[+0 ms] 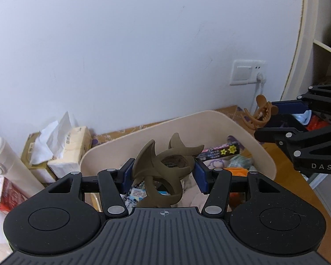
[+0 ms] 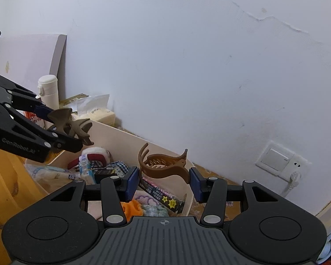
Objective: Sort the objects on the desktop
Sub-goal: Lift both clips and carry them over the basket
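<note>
A dark olive clip (image 1: 163,167) is being gripped between the part-open pads of the left gripper (image 1: 163,174), and a brown clip (image 2: 165,165) between those of the right gripper (image 2: 163,181); both are being held over the cluttered bin (image 1: 249,132), near the wall (image 1: 143,44).

The left tool (image 1: 164,174) is pointing forward and down, its blue pads (image 1: 127,175) pressing on both sides of a dark clip (image 1: 163,167). The right tool (image 2: 163,182) is angling down likewise, gripping a lighter brown clip (image 2: 165,165) between its pads (image 2: 196,184), to the left one's right.
</note>
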